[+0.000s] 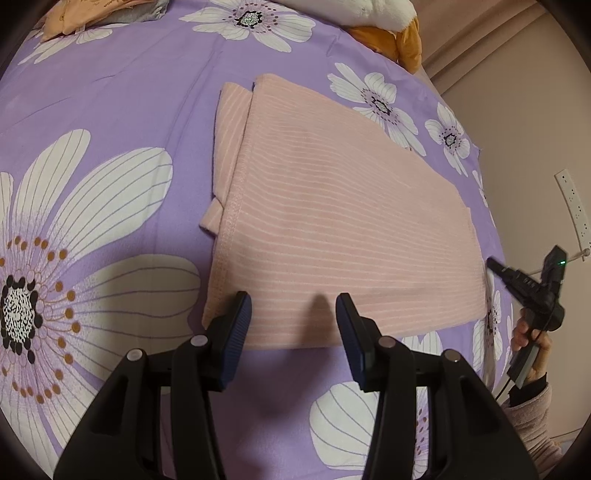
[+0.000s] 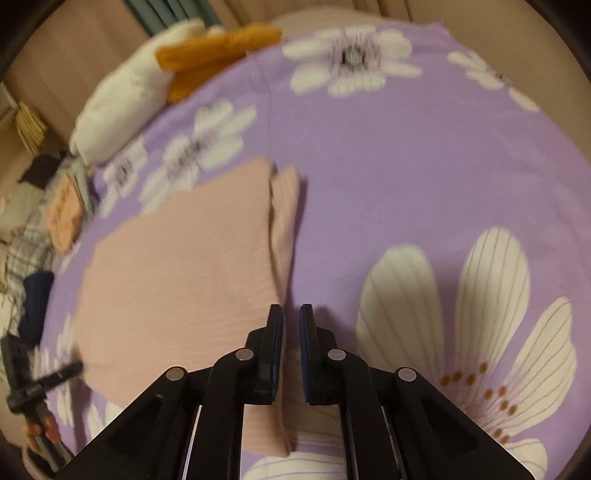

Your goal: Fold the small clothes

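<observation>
A pink striped garment lies folded flat on the purple flowered bedsheet. My left gripper is open and empty, with its fingertips above the garment's near edge. The right gripper shows in the left wrist view at the garment's right edge. In the right wrist view the garment lies to the left, and my right gripper hovers over its near corner with the jaws almost closed, a narrow gap between them and nothing held. The left gripper shows blurred at the far left.
A white and orange plush toy lies at the bed's far edge. Other clothes are piled beside the bed. An orange garment lies at the top left. A white power strip hangs on the wall at the right.
</observation>
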`<state>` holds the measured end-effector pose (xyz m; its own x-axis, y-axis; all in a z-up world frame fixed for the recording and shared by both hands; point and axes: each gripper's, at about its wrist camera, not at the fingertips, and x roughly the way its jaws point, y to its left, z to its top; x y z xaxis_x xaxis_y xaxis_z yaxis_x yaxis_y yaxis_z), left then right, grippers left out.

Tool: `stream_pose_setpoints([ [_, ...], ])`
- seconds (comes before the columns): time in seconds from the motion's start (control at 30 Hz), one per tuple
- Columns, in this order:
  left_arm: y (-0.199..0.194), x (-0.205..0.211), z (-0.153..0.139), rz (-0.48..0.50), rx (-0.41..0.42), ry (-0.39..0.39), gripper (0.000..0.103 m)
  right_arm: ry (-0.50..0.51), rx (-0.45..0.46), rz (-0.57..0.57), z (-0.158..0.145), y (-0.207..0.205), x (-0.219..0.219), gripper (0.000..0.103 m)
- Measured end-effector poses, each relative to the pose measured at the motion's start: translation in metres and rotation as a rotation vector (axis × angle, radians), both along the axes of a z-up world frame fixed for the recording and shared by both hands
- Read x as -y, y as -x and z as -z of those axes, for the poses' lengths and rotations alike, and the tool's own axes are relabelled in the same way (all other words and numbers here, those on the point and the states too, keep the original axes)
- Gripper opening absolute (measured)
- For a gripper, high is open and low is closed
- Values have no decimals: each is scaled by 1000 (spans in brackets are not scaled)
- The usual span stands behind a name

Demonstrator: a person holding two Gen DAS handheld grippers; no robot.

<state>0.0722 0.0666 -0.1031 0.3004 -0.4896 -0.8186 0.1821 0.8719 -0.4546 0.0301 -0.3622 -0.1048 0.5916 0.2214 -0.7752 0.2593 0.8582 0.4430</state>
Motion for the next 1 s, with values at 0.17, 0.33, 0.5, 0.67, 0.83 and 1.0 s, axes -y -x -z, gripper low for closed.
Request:
stream_pose_setpoints([
  [0.17, 1, 1, -1, -2, 2, -8, 47, -68, 101, -47, -15, -12, -4, 5],
  [0.33, 0, 2, -1, 3, 1, -11, 47, -147, 80, -76, 6, -37, -13, 5],
  [0.5, -1, 0, 1, 6, -1, -2, 47, 79, -56, 95, 19, -34, 1, 5],
  [0.67, 0, -1, 1, -2, 0, 1, 47, 27, 45, 60, -7, -5, 2, 5],
  [0.83, 11, 0, 0, 7, 11, -9, 48, -3, 83, -85, -16, 14, -37, 5],
  [1.0, 24, -7, 2, 11, 11, -4, 48, 22, -4, -162, 11, 31, -63, 5],
])
